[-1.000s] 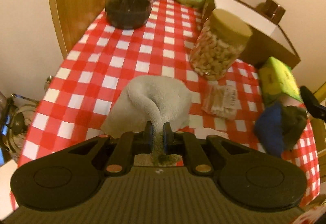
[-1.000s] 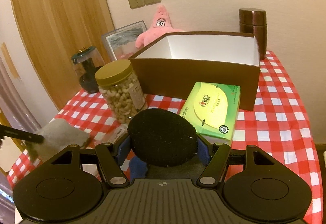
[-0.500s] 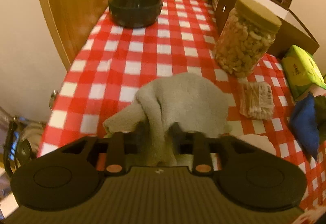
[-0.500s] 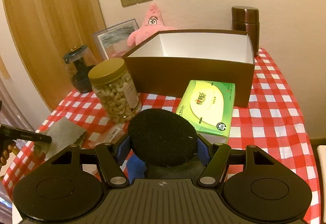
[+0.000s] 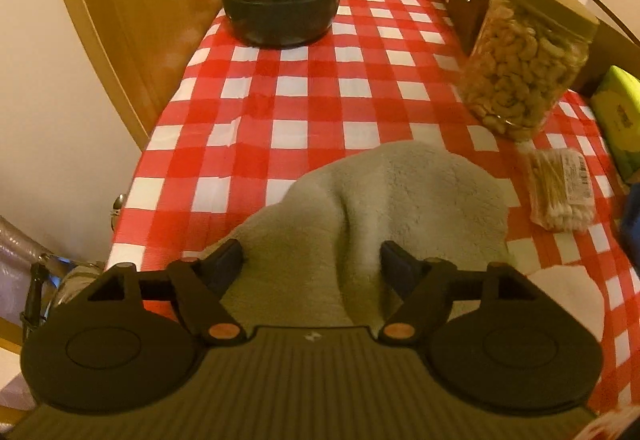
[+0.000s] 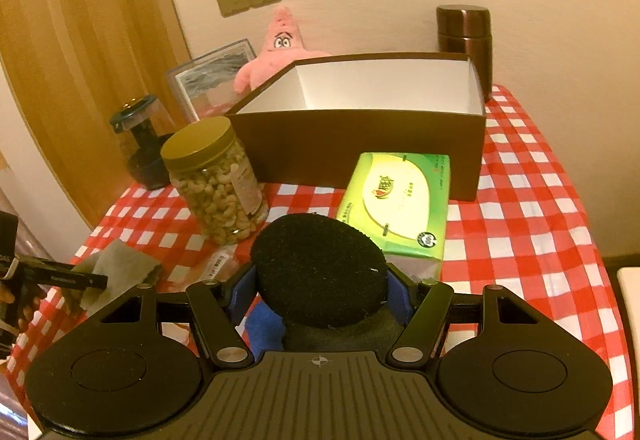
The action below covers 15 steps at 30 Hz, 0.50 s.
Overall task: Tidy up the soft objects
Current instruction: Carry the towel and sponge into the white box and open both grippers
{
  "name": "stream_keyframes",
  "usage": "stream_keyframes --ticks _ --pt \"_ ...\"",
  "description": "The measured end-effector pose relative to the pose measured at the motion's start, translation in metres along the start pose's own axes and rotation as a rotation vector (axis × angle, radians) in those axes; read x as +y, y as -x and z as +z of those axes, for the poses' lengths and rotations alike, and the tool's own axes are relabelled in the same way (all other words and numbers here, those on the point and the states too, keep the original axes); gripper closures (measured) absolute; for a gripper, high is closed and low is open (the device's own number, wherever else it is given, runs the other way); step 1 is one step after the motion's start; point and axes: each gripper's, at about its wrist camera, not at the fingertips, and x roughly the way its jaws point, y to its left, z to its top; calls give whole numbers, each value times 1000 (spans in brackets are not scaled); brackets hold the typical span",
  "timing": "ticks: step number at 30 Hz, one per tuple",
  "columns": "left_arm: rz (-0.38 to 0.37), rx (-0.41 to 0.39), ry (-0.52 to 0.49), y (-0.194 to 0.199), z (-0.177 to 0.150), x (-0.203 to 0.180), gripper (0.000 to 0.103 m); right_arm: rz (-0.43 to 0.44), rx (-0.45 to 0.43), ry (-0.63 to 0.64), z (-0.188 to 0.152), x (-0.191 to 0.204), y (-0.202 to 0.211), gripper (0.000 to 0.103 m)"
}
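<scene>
A grey-green towel [image 5: 400, 200] lies bunched on the red checked tablecloth [image 5: 320, 100]. My left gripper [image 5: 312, 260] straddles its near fold; the jaws are opening and the pads do not press it. In the right wrist view the towel [image 6: 120, 264] shows at the far left, under the left gripper [image 6: 60, 276]. My right gripper [image 6: 322, 292] is shut on a round black and blue soft object [image 6: 320, 272], held above the table's near edge. Beyond it stands an open brown box [image 6: 360, 128] with a white inside. A pink star plush [image 6: 280, 48] leans on the wall behind the box.
A cashew jar [image 6: 218, 180] and a green tissue pack [image 6: 396, 204] stand in front of the box. A bag of cotton swabs [image 5: 560, 192] lies right of the towel. A dark glass jar [image 5: 280, 0] is at the back left, a brown flask [image 6: 464, 40] at the back right.
The left jaws went from shut on a lifted fold of the towel to wide apart. The towel dropped flat onto the cloth and the left gripper sank closer. The right gripper kept still.
</scene>
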Motion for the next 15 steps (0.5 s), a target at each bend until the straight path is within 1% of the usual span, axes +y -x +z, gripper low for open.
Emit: stream_keyframes --ticks 2,4,6,7,8,9,12,15 --pt "6 1 12 -4 1 -3 29 -7 3 -11 -1 -2 0 37" --pt "18 -4 21 -8 2 -9 36 -17 5 -27 -3 -5 1 37" --pt "31 -15 19 -10 4 -15 55 -24 4 -37 -4 -7 2 37" --pt "28 -21 16 -11 5 -17 61 -27 4 -39 -4 -8 2 37" --pt "24 -25 17 -11 6 -19 70 -29 3 -42 -5 -9 3 37" --pt "16 -29 19 -11 8 -20 77 -31 3 -44 -5 -10 3 37" --pt "-10 -30 12 -11 11 -23 85 -34 0 -53 -5 -11 4 37" --pt "-24 -27 -3 -9 14 -27 88 -32 -2 -57 -5 -11 6 37"
